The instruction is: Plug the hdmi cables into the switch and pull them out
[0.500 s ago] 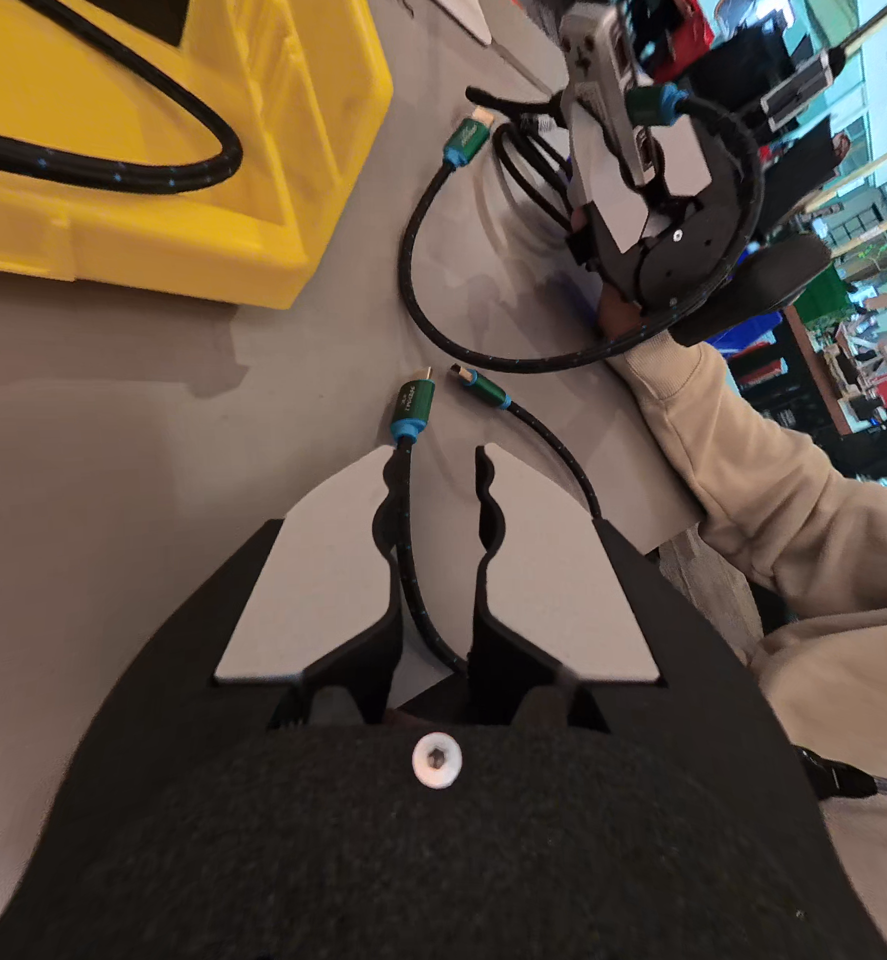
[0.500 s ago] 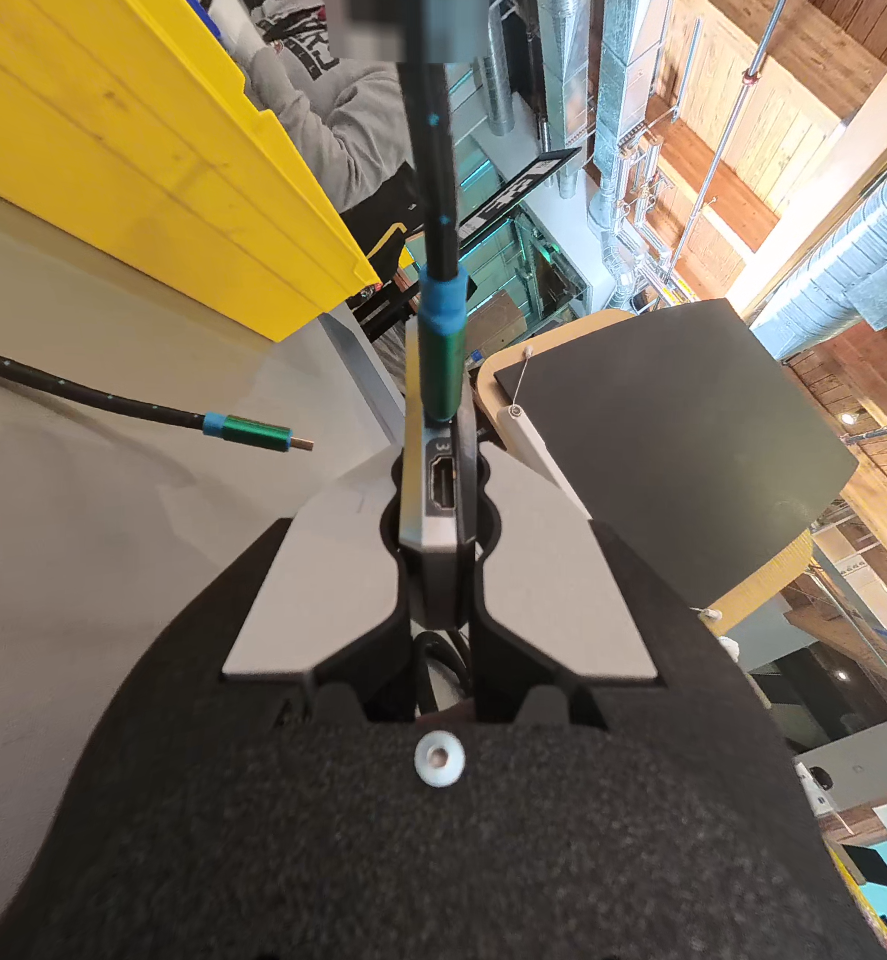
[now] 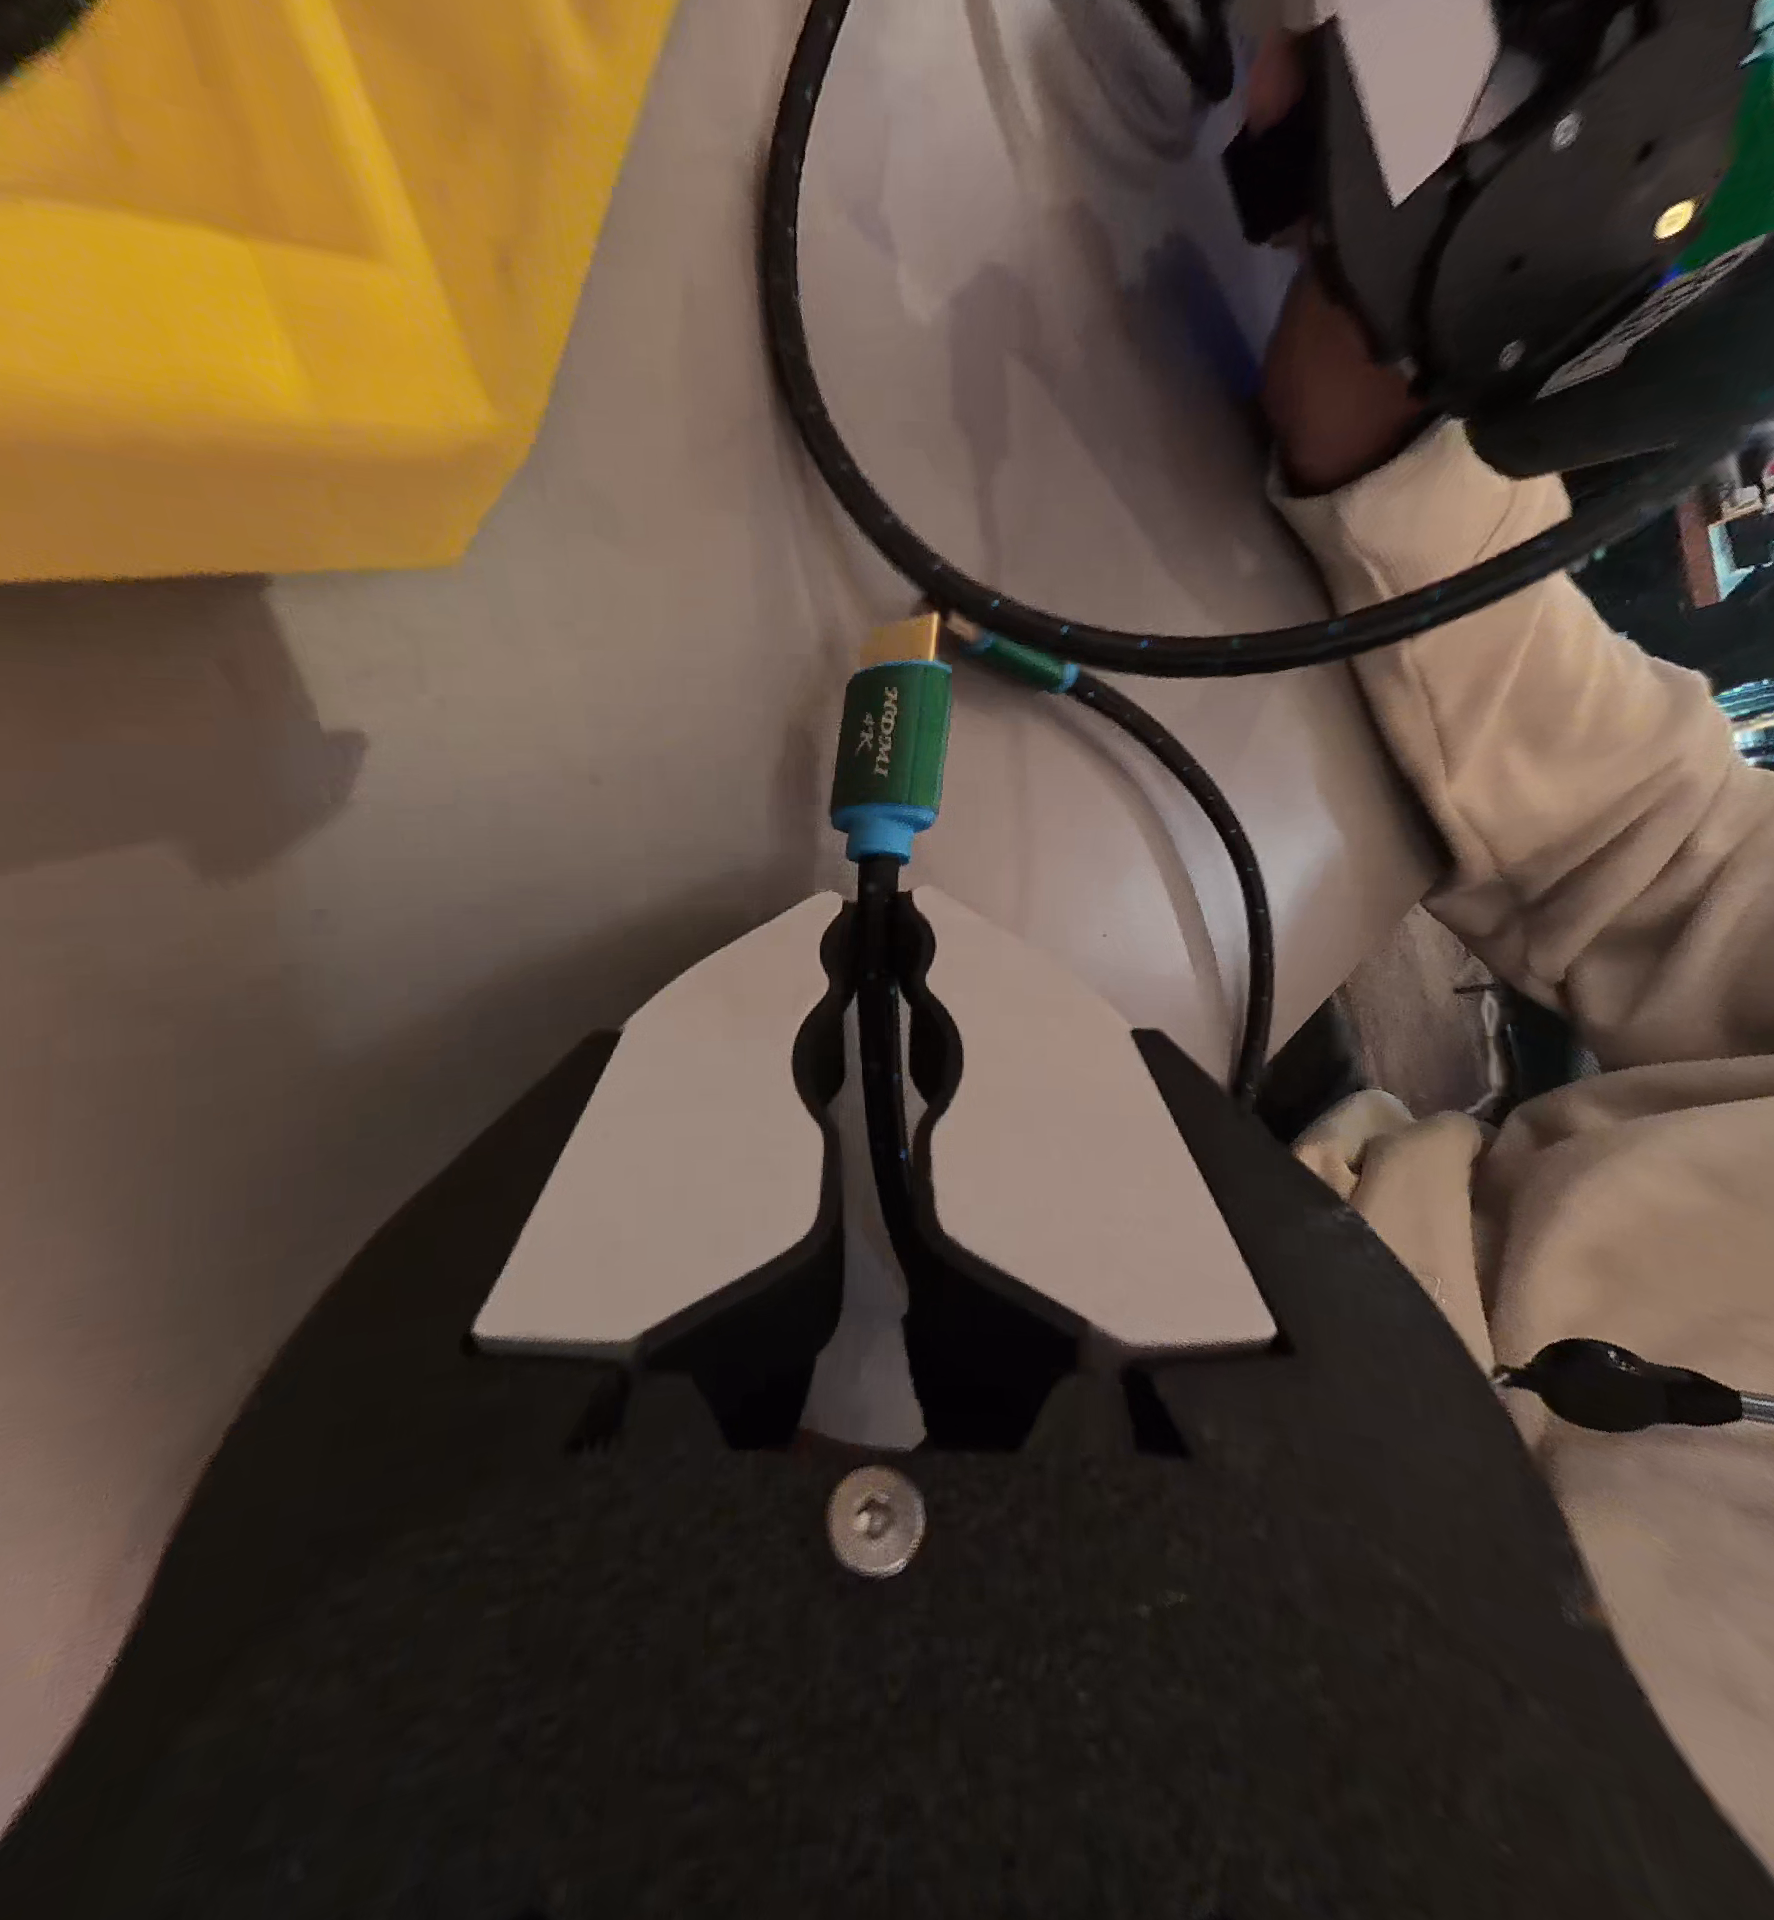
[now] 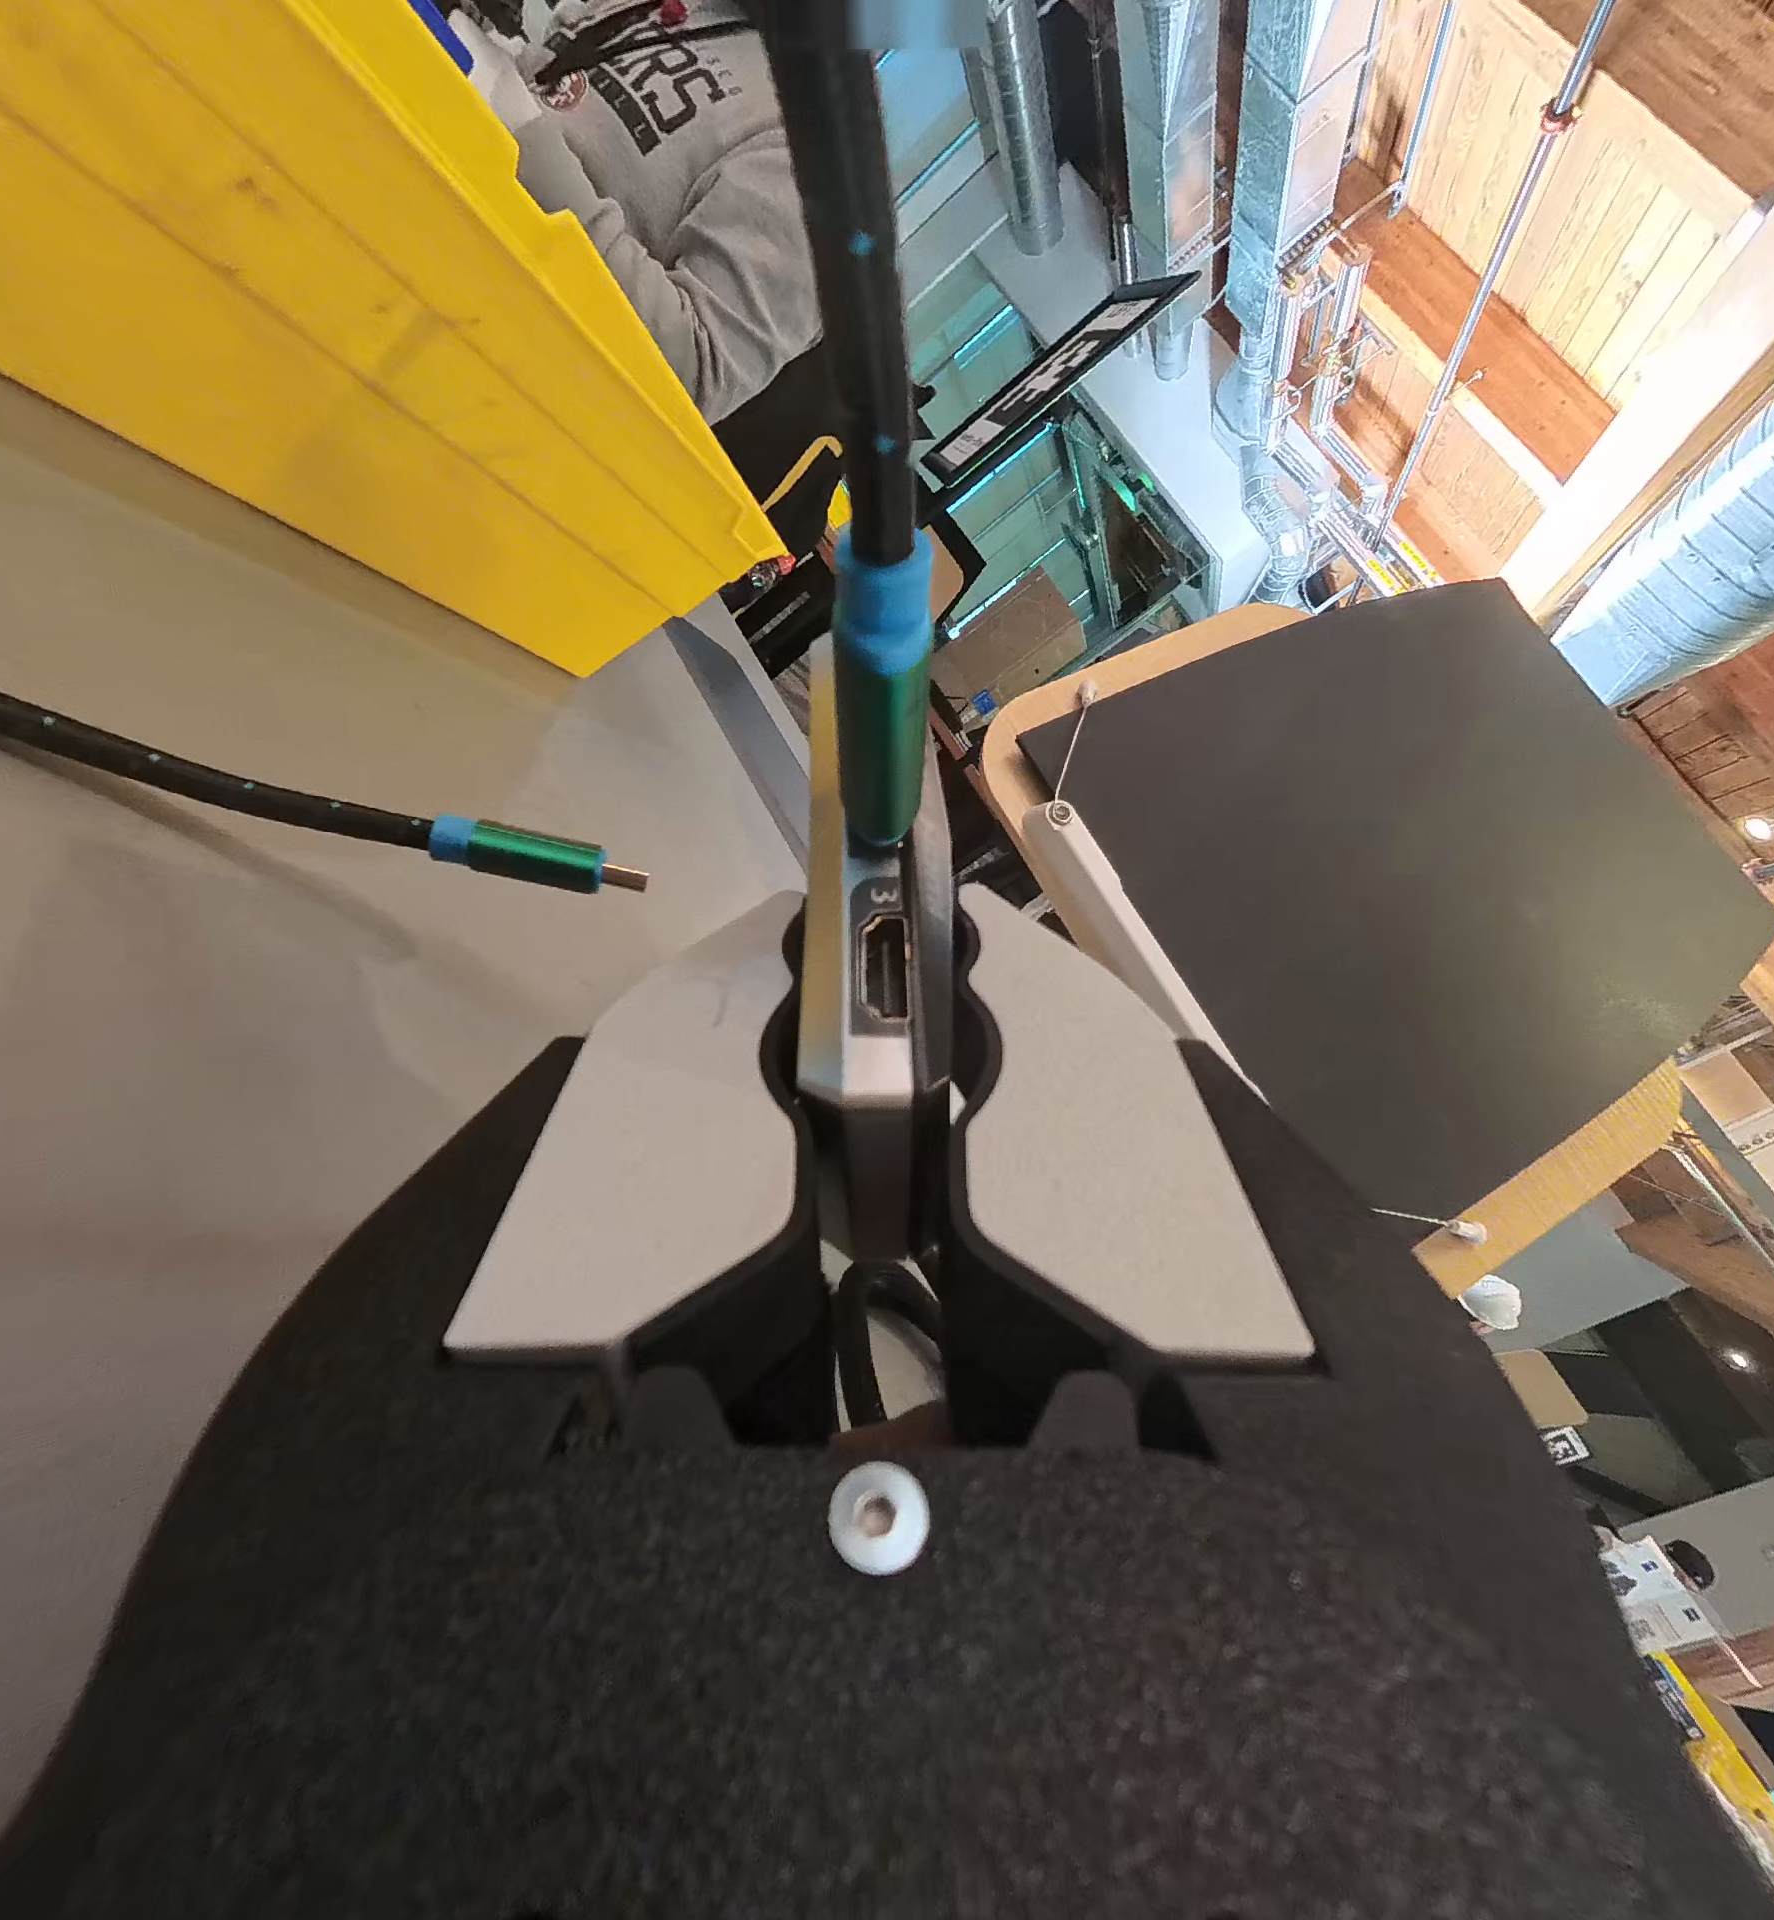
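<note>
The HDMI switch (image 4: 867, 1039) stands clamped edgewise in the right tool (image 4: 878, 997), one green plug (image 4: 883, 748) already seated in it and an open port (image 4: 885, 971) just below. The left tool (image 3: 878, 997) is pinched together on a second cable (image 3: 883, 1049) just behind its green, gold-tipped plug (image 3: 888, 743), over the grey tabletop (image 3: 447, 935). This looks like the pick-up for another insertion; next, that plug must be lifted, carried across and squared to the free port. A yellow bin (image 3: 187, 260) sits beyond.

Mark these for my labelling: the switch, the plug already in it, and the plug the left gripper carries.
switch (image 4: 867, 1081), right wrist view, silver end face.
plugged-in connector (image 4: 883, 748), right wrist view, green shell.
held connector (image 3: 891, 750), left wrist view, green shell.
</note>
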A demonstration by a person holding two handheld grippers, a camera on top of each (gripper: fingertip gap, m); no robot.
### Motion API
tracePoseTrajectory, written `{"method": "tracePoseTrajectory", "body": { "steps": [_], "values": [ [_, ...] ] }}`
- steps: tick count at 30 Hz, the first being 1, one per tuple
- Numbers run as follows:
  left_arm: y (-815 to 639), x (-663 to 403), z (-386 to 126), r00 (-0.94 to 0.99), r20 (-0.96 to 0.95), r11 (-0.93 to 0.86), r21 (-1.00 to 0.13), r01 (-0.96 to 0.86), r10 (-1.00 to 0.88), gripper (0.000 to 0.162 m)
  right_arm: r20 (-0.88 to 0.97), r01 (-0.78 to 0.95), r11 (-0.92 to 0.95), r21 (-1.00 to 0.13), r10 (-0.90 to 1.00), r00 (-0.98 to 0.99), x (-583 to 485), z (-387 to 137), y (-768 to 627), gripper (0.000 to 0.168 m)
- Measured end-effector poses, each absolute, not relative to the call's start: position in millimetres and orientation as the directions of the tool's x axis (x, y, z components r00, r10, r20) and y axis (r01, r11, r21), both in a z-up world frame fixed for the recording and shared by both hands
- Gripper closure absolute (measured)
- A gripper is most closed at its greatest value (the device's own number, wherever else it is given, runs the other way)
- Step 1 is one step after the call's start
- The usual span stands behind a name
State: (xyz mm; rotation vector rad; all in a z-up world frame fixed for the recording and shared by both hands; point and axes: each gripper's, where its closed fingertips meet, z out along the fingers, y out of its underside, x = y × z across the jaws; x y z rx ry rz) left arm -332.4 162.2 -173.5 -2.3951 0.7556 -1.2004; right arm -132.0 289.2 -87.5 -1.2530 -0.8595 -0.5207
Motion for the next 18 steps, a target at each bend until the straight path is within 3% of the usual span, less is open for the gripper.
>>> {"method": "tracePoseTrajectory", "body": {
  "steps": [3,5,7,12,14,18],
  "values": [
    [174,-345,-149,0.538,0.442,-0.665,-0.665,-0.341,-0.718,0.156,0.801,0.758,0.272,-0.593,0.103,0.589,-134,-86,288,0.146],
    [188,-366,-131,0.619,0.149,-0.525,-0.698,-0.486,-0.771,0.156,0.807,0.763,0.280,-0.583,0.093,0.583,-135,-85,287,0.146],
    [195,-382,-104,0.610,-0.152,-0.389,-0.645,-0.657,-0.778,0.156,0.817,0.773,0.284,-0.567,0.081,0.570,-136,-85,285,0.146],
    [204,-367,-64,0.410,-0.566,-0.213,-0.383,-0.899,-0.715,0.156,0.802,0.746,0.325,-0.582,0.076,0.593,-147,-75,275,0.146],
    [210,-352,-68,0.343,-0.620,-0.173,-0.318,-0.932,-0.706,0.156,0.763,0.695,0.358,-0.623,0.083,0.641,-149,-62,264,0.146],
    [222,-339,-72,0.368,-0.593,-0.182,-0.351,-0.919,-0.716,0.156,0.609,0.535,0.374,-0.758,0.112,0.785,-133,-33,249,0.146]
  ]
}}
